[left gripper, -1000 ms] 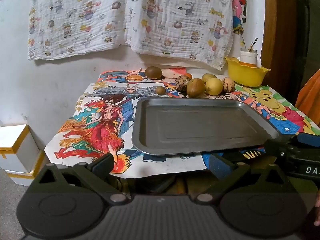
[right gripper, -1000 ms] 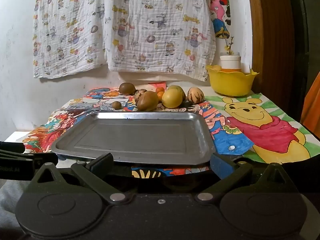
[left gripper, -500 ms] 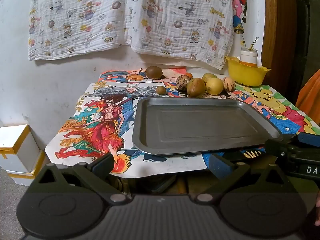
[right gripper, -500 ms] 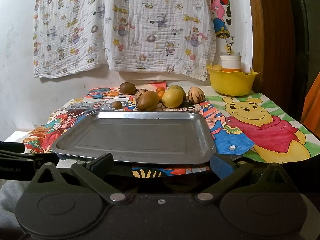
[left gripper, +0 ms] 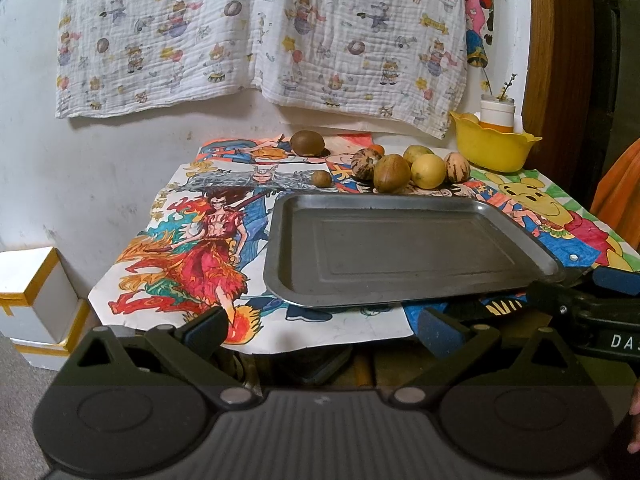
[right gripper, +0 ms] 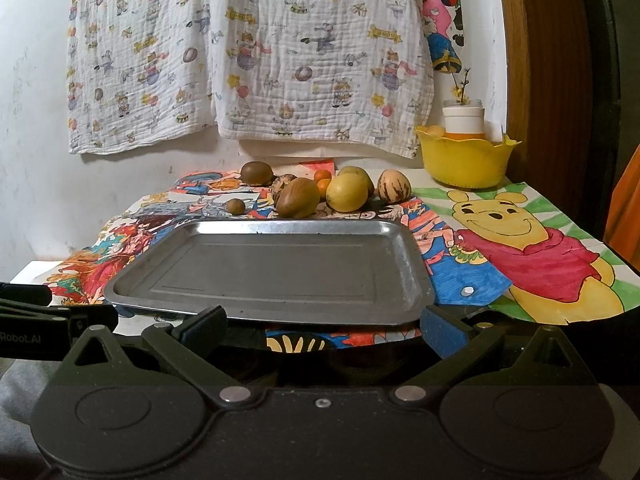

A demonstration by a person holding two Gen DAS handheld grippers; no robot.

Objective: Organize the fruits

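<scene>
While both grippers gape empty, left gripper reads "Robot.AI", right gripper "DA".

We see both wrist views lit evenly and somewhat dimly, with a warm indoor cast and no hard beam. The metal tray takes only a dull sheen along its far rim, brightest at its far right corner in the left wrist view. Beyond the tray, the fruits throw short soft shadows onto the coloured drawings. Fisheye bending curves the wooden door frame and darkens the picture corners. The hanging cloth behind the tray stays sharp, while the nearest gripper body at the bottom edge looks soft and shaded. We find no motion blur.
</scene>
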